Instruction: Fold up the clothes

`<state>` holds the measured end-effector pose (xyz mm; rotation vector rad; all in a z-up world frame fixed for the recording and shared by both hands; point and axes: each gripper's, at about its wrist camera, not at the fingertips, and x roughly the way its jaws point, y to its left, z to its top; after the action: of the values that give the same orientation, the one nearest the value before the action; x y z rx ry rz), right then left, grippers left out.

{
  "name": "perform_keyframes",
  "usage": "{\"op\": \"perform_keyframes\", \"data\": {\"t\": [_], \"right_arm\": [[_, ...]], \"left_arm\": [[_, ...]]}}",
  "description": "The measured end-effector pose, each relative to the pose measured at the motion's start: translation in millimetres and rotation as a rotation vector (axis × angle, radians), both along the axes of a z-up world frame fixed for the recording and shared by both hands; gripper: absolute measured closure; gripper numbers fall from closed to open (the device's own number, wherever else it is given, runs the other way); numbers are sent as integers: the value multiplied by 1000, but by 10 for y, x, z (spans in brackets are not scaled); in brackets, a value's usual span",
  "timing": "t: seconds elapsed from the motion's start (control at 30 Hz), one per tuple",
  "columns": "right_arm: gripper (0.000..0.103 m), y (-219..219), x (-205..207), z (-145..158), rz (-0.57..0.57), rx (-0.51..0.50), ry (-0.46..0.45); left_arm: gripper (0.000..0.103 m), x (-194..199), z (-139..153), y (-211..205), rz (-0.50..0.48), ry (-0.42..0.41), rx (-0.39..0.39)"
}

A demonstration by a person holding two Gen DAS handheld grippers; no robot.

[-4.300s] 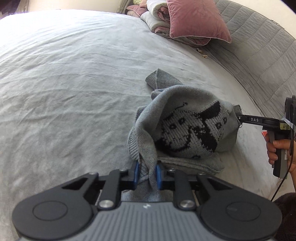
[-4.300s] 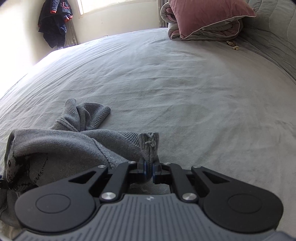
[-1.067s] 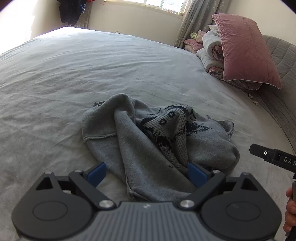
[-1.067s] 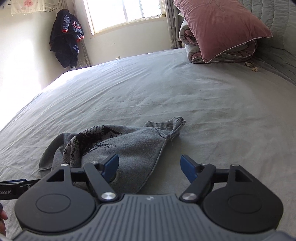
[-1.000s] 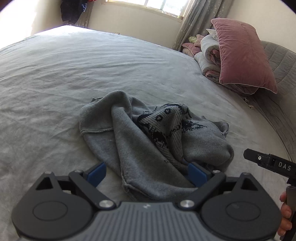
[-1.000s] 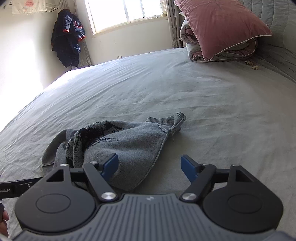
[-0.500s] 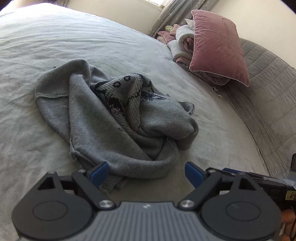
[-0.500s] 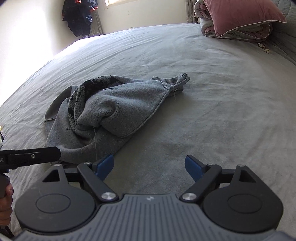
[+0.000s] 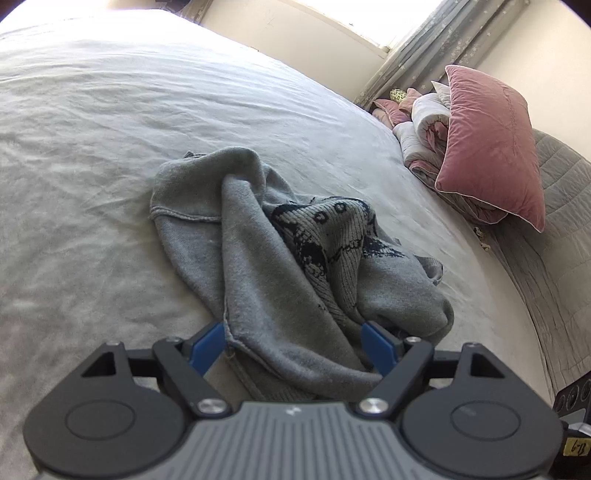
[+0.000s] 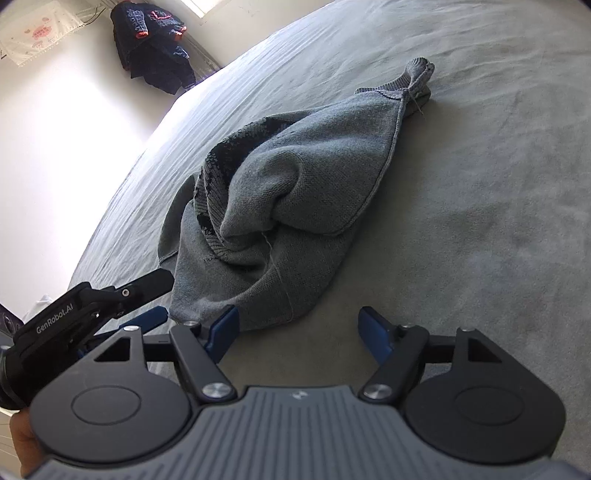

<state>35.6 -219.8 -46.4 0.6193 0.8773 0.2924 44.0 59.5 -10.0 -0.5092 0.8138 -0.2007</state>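
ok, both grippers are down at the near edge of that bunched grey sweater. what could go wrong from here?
1. Left gripper, jaws just closing, straddles a thick bunch of the sweater: it may pinch several layers, not one hem.
2. Right gripper has mostly bare bed sheet between its jaws: it could close on sheet.

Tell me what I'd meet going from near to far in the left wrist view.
left hand-held gripper with open jaws → crumpled grey sweater → bare stretch of grey bed sheet → cream wall.
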Motion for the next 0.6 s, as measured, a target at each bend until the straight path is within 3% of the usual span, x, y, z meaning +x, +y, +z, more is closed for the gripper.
{"op": "perform_keyframes", "data": {"t": [0.03,0.13,0.27,0.47,0.6], "right_arm": [[40,-1,27,-24,-19,35,-5],[93,-19,92,-96,-67,115,21],[94,72,20,80,-72,105,-31],[94,166,-323,615,19,114,-238],[94,289,-464,721,99,93,-266]], "left_arm": [[21,-2,-13,17,0,8,-12],[21,-6,-53,68,-1,32,-48],[21,-5,-63,146,1,47,-87],[21,-41,-53,202,-3,56,-166],[23,-85,-56,187,-36,67,-229]]}}
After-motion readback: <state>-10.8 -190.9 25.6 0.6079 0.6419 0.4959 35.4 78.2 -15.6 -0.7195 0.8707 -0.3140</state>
